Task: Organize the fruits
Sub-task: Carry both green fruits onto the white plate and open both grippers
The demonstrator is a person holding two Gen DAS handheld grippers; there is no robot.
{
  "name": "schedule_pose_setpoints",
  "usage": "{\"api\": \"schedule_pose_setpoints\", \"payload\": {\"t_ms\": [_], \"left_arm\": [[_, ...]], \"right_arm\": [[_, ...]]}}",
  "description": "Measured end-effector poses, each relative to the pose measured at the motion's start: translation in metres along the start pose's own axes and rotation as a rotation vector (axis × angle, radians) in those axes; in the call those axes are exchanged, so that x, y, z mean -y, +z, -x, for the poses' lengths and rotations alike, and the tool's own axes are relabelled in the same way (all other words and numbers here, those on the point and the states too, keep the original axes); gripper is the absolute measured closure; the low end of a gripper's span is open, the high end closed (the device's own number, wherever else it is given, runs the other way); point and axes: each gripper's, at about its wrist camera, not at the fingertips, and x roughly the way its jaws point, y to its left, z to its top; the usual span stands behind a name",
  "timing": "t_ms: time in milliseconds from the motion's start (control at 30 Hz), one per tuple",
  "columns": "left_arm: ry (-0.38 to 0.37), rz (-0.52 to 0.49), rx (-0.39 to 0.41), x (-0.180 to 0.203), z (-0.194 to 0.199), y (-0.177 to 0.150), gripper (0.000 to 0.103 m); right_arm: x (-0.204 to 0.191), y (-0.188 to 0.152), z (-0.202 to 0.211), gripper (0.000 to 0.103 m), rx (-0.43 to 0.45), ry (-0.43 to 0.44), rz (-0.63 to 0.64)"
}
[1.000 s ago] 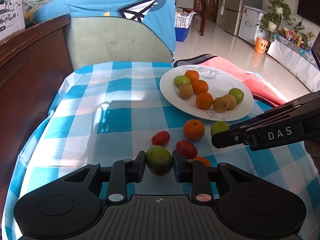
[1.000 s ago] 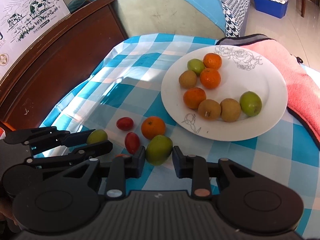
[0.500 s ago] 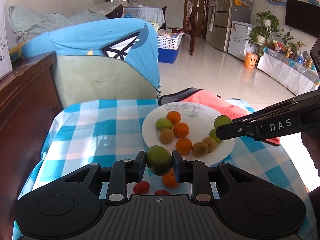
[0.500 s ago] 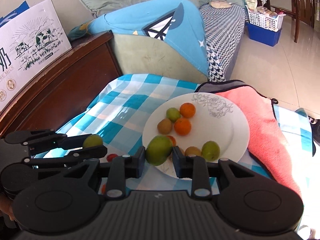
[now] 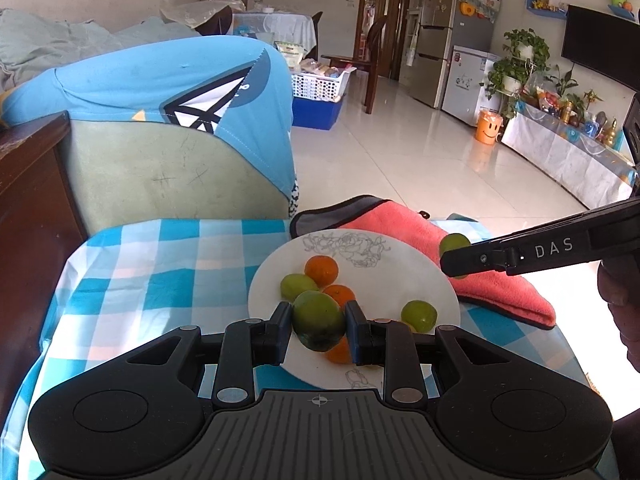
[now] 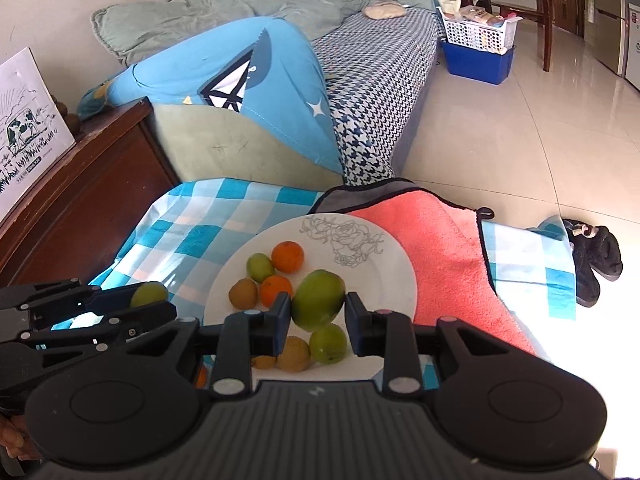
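Observation:
My left gripper [image 5: 318, 326] is shut on a green fruit [image 5: 319, 320] and holds it above the near side of the white plate [image 5: 400, 264]. My right gripper [image 6: 318, 312] is shut on another green fruit [image 6: 318, 299] above the same plate [image 6: 384, 276]. The plate holds oranges [image 6: 287, 256], green fruits [image 6: 260, 267] and brown kiwis [image 6: 243, 293]. In the left wrist view the right gripper [image 5: 450, 260] comes in from the right with its green fruit [image 5: 454, 244]. In the right wrist view the left gripper [image 6: 160, 300] sits at the left with its fruit [image 6: 149, 294].
The plate stands on a blue checked tablecloth [image 5: 160, 276]. A pink towel [image 6: 436, 248] lies right of the plate. A dark wooden cabinet [image 6: 80, 200] is at the left. A sofa end with a blue cover [image 5: 180, 120] stands behind the table.
Both grippers have lifted with their green fruits and moved forward from the loose fruit on the cloth to above the plate.

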Motion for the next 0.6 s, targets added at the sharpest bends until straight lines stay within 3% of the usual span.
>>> {"api": "schedule_pose_setpoints", "payload": {"t_ms": [600], "left_arm": [[-0.050, 0.011, -0.023, 0.013, -0.048, 0.006, 0.077]], "right_arm": [[0.009, -0.002, -0.032, 0.073, -0.066, -0.013, -0.034]]}}
